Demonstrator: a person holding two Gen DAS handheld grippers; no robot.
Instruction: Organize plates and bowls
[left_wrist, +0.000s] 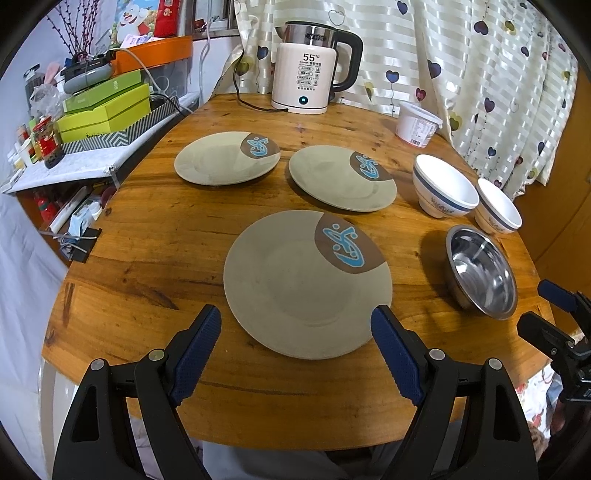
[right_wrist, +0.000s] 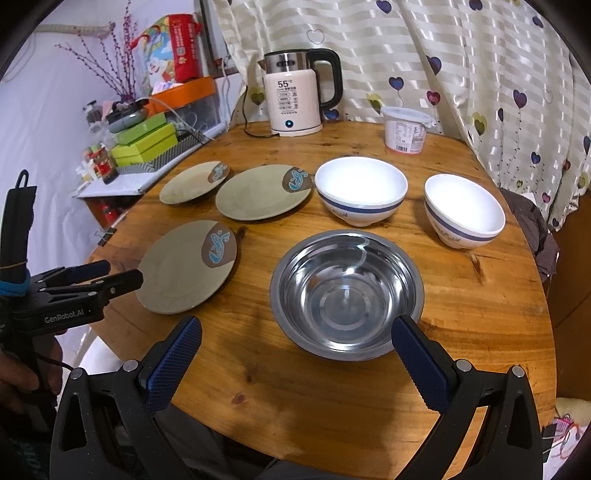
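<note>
Clearly, in the left wrist view, the left gripper stands wide and holds nothing; the near plate lies flat on the wooden table straight ahead of it, its near rim between the two blue fingers; two more plates lie farther back, side by side and apart; the steel bowl and two white bowls stand to the right, nearer the other gripper.

In the right wrist view, the right gripper is also wide and empty; the steel bowl sits directly in front, its near rim between the fingers; the white bowls stand upright behind it, apart. I judge nothing is stacked yet; the left gripper is nearer the plates, the right one nearer the bowls; a kettle stands at the back.
</note>
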